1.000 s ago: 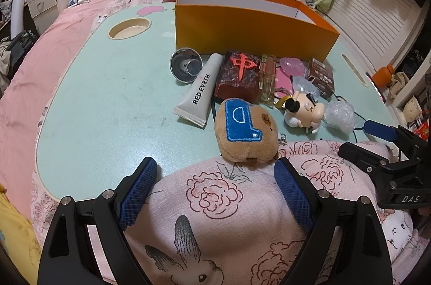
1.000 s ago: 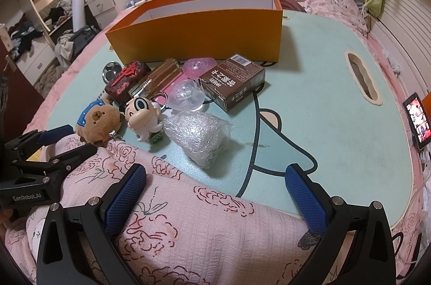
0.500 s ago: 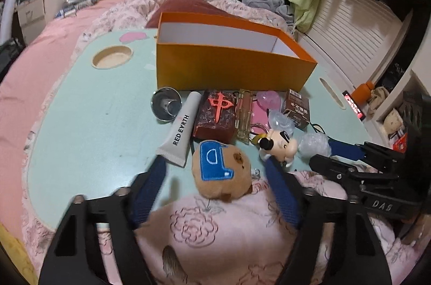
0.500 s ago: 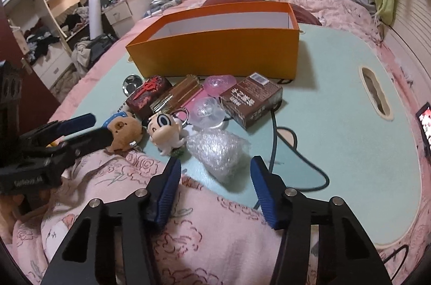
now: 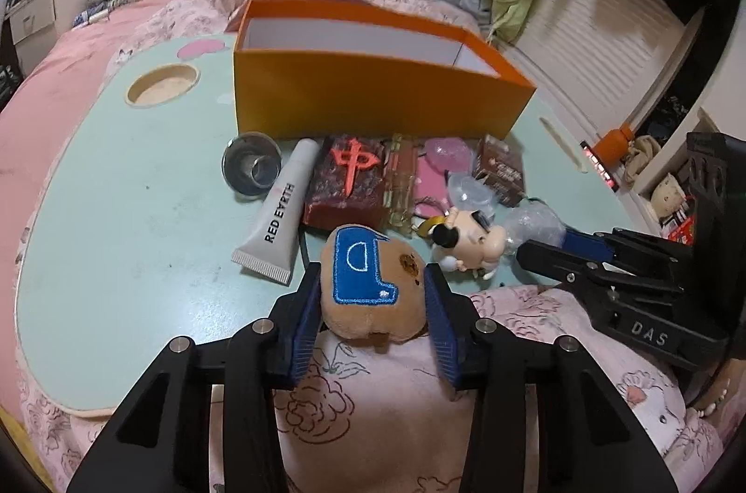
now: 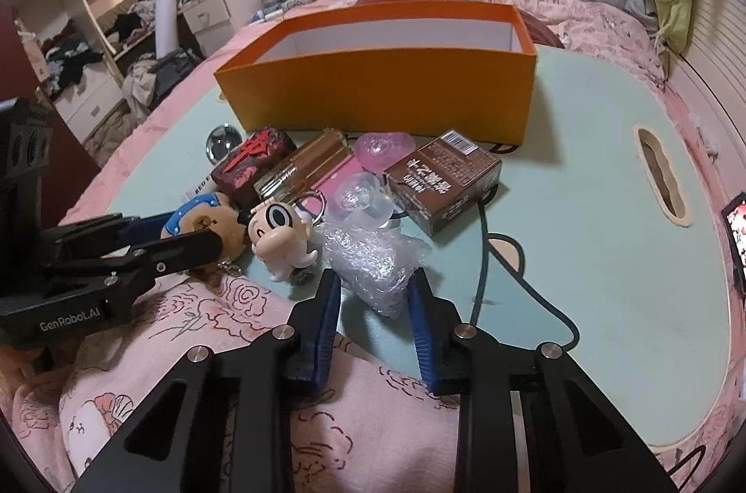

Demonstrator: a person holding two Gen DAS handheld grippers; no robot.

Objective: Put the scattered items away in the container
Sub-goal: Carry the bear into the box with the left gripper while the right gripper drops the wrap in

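A brown plush toy with a blue patch lies at the near edge of the teal table. My left gripper is closing on it, both blue pads pressing its sides. A crumpled bubble-wrap bundle sits between the pads of my right gripper, whose jaws are closing and touch its lower end. The empty orange box stands open at the back of the table. In the right wrist view the left gripper holds the plush at the left.
Between the plush and the box lie a white tube, a red tile cushion, a big-headed figure keychain, a brown carton, clear and pink shells and a metal cup. A pink floral blanket covers the near edge.
Both grippers went from wide open to closed in: the left onto the brown plush, the right onto the bubble-wrap bundle. Both tilted slightly forward toward the table.
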